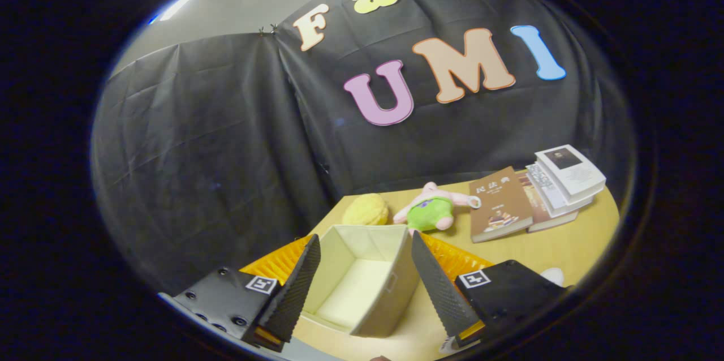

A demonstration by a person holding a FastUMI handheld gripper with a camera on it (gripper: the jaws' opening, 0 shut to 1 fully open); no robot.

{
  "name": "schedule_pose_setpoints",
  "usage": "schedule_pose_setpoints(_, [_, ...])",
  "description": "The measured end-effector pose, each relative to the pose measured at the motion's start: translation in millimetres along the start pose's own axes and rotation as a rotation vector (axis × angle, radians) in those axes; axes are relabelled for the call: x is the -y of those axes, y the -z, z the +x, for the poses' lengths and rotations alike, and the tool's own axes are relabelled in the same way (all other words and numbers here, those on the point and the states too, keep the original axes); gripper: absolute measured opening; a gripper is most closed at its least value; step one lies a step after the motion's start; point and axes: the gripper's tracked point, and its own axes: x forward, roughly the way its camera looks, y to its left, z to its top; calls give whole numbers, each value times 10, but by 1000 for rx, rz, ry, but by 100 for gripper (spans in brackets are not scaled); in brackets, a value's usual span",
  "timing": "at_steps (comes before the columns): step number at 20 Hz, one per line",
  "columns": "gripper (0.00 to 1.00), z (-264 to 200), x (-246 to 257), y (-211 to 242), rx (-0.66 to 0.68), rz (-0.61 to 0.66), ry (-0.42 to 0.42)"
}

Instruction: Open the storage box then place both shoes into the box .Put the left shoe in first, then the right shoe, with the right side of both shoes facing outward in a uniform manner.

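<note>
Gripper view looks down past the tongs [366, 284], whose fingers stand wide apart with nothing held, onto the open storage box [362, 284]. The cream fabric box sits on the wooden table [565, 248] between the two fingers and just ahead of them, its top open and its inside bare. An orange ribbed thing [452, 256] lies behind the box, showing at both of its sides; I cannot tell what it is. Beyond the box, toward the black cloth wall, sit a yellow plush lump [366, 209] and a pink and green plush toy [432, 211]. Past the toy, further from the box, lie a brown book [500, 205] and a stack of books [560, 183]. A small white shape [553, 276] peeks out beside one finger, near the box; it may be a shoe, but too little shows to say.

The box looks already open, so the opening step seems done and fetching the left shoe is likely next. The risks I judge from here: the box walls look soft, so a finger brushing the rim could fold a wall in or push the light box along the table. Picking the wrong shoe first, or turning it the wrong way, would break the set order. A shoe dropped from too high could tip over inside the box.
</note>
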Motion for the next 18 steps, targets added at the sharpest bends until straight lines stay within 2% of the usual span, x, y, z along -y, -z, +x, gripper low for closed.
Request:
schedule_pose_setpoints(5, [100, -196, 713, 145, -27, -73, 130])
schedule_pose_setpoints(10, [100, -319, 1317, 606, -122, -156, 223])
schedule_pose_setpoints(14, [100, -359, 1665, 1080, -231, -183, 252])
schedule_pose_setpoints(18, [100, -333, 1863, 1620, -365, -199, 241])
